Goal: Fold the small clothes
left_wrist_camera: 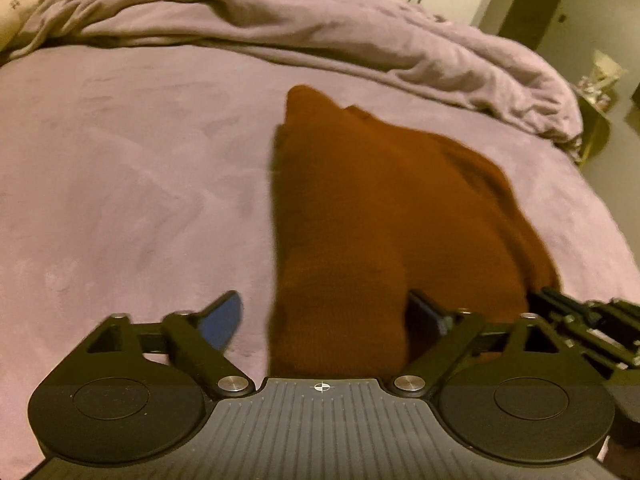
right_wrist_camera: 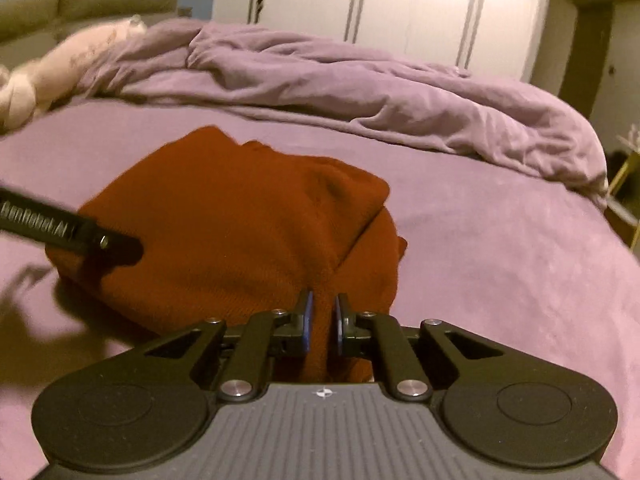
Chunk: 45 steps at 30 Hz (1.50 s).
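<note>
A rust-brown garment (left_wrist_camera: 380,220) lies partly folded on the purple bed sheet (left_wrist_camera: 140,200). My left gripper (left_wrist_camera: 324,320) is open, its blue pads wide apart astride the garment's near left edge. In the right wrist view the garment (right_wrist_camera: 240,232) fills the middle. My right gripper (right_wrist_camera: 322,320) is shut on a pinch of the garment's near right edge. The left gripper's black body (right_wrist_camera: 60,228) enters from the left and rests over the garment's left side. The right gripper's black linkage (left_wrist_camera: 592,324) shows at the right edge of the left wrist view.
A crumpled purple duvet (right_wrist_camera: 360,92) is heaped across the far side of the bed. A pale pillow (right_wrist_camera: 60,68) lies at the far left. White wardrobe doors (right_wrist_camera: 400,8) stand behind. The bed's right edge (left_wrist_camera: 592,184) drops to the floor beside a small yellow-framed stand (left_wrist_camera: 600,120).
</note>
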Each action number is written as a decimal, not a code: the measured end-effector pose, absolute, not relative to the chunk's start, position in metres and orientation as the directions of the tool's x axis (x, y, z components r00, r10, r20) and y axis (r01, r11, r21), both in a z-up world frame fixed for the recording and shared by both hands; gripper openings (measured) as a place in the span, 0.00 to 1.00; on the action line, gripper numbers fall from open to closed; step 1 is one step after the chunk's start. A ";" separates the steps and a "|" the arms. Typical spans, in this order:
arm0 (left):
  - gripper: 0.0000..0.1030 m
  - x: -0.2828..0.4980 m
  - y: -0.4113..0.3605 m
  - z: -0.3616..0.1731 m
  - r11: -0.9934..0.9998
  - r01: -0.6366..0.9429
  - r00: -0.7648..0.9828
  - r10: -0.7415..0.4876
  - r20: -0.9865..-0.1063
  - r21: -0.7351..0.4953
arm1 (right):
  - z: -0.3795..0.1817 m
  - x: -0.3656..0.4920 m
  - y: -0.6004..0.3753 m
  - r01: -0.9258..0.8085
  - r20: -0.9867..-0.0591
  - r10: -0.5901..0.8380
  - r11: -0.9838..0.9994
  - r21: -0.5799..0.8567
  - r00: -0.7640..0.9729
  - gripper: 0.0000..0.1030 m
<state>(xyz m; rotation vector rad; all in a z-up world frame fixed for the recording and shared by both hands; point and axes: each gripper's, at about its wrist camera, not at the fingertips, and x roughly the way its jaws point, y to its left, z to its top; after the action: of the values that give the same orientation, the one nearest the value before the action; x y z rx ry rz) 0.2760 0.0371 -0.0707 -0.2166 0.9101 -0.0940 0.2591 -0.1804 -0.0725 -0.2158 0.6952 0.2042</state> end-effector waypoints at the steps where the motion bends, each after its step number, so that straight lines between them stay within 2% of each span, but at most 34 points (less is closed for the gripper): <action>1: 0.94 0.274 0.037 -0.069 0.974 -0.022 0.607 -0.166 -0.777 -0.225 | -0.074 0.262 -0.181 -0.254 -0.655 0.114 0.959 -0.122 0.747 0.09; 5: 0.93 0.251 0.035 -0.052 0.978 -0.033 0.584 -0.148 -0.798 -0.205 | -0.067 0.250 -0.188 -0.264 -0.662 0.154 0.962 -0.068 0.733 0.14; 7: 0.94 0.236 0.032 -0.050 0.989 -0.014 0.584 -0.113 -0.804 -0.149 | -0.065 0.240 -0.195 -0.241 -0.674 0.161 0.970 -0.026 0.721 0.15; 9: 0.94 0.227 0.030 -0.054 0.997 -0.037 0.547 -0.035 -0.836 -0.066 | -0.064 0.231 -0.199 -0.215 -0.687 0.134 0.976 -0.032 0.714 0.23; 10: 0.94 0.221 0.031 -0.053 0.997 -0.049 0.543 -0.019 -0.840 -0.054 | -0.062 0.225 -0.201 -0.201 -0.702 0.106 0.978 -0.054 0.705 0.30; 13: 0.94 0.198 0.032 -0.044 0.995 -0.063 0.533 -0.028 -0.846 -0.073 | -0.062 0.211 -0.204 -0.151 -0.783 0.050 0.987 -0.056 0.620 0.32; 15: 0.97 0.181 0.030 -0.035 0.996 -0.063 0.540 -0.024 -0.841 -0.069 | -0.061 0.191 -0.209 -0.158 -0.804 0.093 0.987 -0.002 0.588 0.35; 17: 0.99 0.163 0.027 -0.029 0.997 -0.064 0.548 -0.007 -0.837 -0.050 | -0.060 0.165 -0.211 -0.147 -0.815 0.114 0.988 0.035 0.569 0.56; 19: 0.99 0.147 0.023 -0.024 0.998 -0.059 0.538 0.002 -0.843 -0.036 | -0.060 0.140 -0.210 -0.143 -0.826 0.128 0.988 0.058 0.549 0.68; 21: 0.99 0.138 0.020 -0.018 0.999 -0.044 0.532 0.000 -0.847 -0.027 | -0.060 0.116 -0.208 -0.164 -0.840 0.168 0.982 0.095 0.517 0.72; 22: 0.99 0.132 0.019 -0.013 0.999 -0.037 0.536 0.004 -0.844 -0.019 | -0.058 0.111 -0.207 -0.171 -0.845 0.178 0.980 0.105 0.504 0.78; 24: 0.99 0.129 0.017 -0.005 0.999 -0.035 0.545 0.022 -0.838 0.003 | -0.051 0.099 -0.204 -0.181 -0.847 0.191 0.977 0.115 0.495 0.84; 26: 1.00 0.128 0.015 0.005 0.999 -0.039 0.558 0.040 -0.829 0.021 | -0.039 0.094 -0.203 -0.178 -0.841 0.194 0.977 0.118 0.506 0.96; 38: 1.00 0.143 -0.002 0.051 0.995 -0.022 0.614 0.091 -0.784 0.099 | 0.026 0.124 -0.191 -0.106 -0.795 0.147 0.989 0.104 0.589 0.96; 45: 1.00 0.154 0.002 0.062 0.999 -0.011 0.604 0.038 -0.796 0.039 | 0.040 0.150 -0.175 -0.129 -0.824 0.108 0.991 0.043 0.556 0.96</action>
<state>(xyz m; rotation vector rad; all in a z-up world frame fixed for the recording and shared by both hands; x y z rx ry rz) 0.1543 0.0019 0.0621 0.0315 0.9217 0.0281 0.1498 -0.1745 0.0395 -0.0229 0.9708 0.1397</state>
